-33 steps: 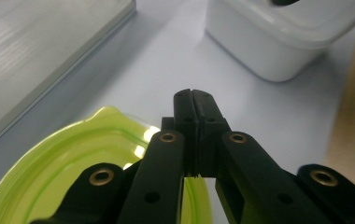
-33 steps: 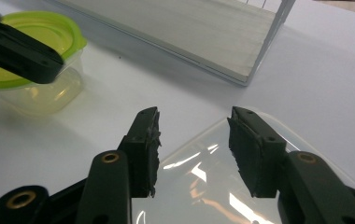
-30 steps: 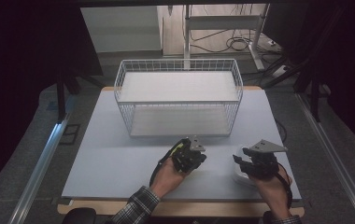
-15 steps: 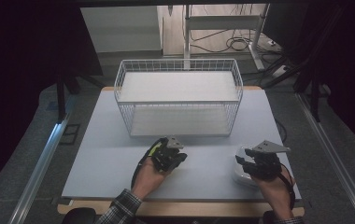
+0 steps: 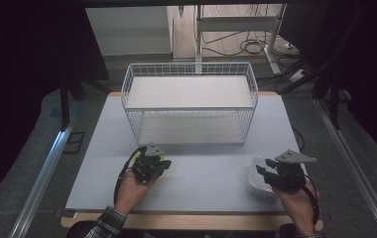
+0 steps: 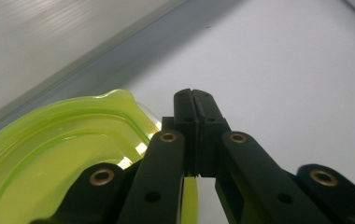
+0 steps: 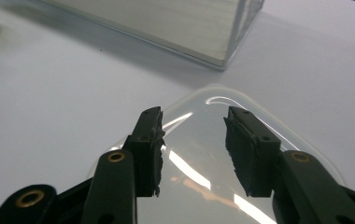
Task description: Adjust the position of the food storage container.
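1. Two hand-held tongs work over a pale grey tabletop (image 5: 211, 173), seen from a high view, with a forearm and hand behind each.
2. Left tongs (image 5: 153, 166) are clamped fully together on the edge of a yellow-green lid (image 6: 49, 154). In the left gripper view the black jaws meet with no gap at their tips, and the lid's rim runs in between them lower down.
3. That translucent, glossy lid spreads out to the left of the left tongs in their own view, with a raised lip along its edge. From above, a sliver of it peeks out just behind the left tongs.
4. Right tongs (image 7: 194, 149) stand partly apart with a clear gap between the pads, and they have just been closing. They hover over a clear container (image 7: 222, 140), which shows through the gap; the pads press on nothing.
5. Seen from above, the clear container (image 5: 258, 178) sits on the tabletop directly under and just left of the right tongs (image 5: 281, 173), near the tabletop's front right corner.
6. Beyond both tongs, toward the far side of the tabletop, stands a white wire basket (image 5: 190, 106); its near corner appears ahead of the right tongs in the right gripper view.
7. Left and right tongs are well apart, with bare tabletop between them.
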The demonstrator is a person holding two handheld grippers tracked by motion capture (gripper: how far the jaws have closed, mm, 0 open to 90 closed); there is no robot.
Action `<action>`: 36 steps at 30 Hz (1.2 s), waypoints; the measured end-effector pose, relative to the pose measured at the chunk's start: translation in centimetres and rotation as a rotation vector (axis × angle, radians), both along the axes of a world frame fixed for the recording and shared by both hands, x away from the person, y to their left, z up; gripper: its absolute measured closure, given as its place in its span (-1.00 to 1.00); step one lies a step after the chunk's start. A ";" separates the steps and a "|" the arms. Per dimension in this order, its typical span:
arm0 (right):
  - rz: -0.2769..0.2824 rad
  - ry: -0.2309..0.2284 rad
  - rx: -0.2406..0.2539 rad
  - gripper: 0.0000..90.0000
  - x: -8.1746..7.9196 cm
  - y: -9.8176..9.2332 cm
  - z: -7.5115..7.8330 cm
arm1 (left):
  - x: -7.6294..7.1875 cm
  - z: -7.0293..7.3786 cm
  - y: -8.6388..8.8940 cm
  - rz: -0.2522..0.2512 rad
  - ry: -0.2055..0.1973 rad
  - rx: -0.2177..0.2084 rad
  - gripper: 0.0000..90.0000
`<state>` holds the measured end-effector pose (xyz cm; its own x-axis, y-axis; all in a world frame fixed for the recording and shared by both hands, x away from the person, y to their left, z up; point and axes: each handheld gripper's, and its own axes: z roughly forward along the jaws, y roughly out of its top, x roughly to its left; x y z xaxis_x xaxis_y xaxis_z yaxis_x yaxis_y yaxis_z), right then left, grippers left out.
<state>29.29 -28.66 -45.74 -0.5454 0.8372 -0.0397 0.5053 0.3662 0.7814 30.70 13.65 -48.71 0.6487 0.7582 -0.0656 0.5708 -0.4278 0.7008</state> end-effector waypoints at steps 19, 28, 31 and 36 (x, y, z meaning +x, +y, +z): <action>-0.253 0.114 -0.008 0.95 -0.6 -7.2 -1.6 | -1.8 -1.0 -0.3 -0.024 -0.026 -0.067 0.87; -0.181 0.158 0.040 0.98 0.4 -5.0 -2.2 | -2.3 -1.7 -1.3 -0.049 0.000 -0.110 0.88; -0.130 0.176 0.057 0.96 0.8 -3.2 -2.4 | -2.4 -1.9 -1.5 -0.055 0.004 -0.108 0.88; -0.028 0.219 0.059 0.93 1.4 0.5 -3.0 | -2.6 -2.0 -1.8 -0.068 0.011 -0.104 0.88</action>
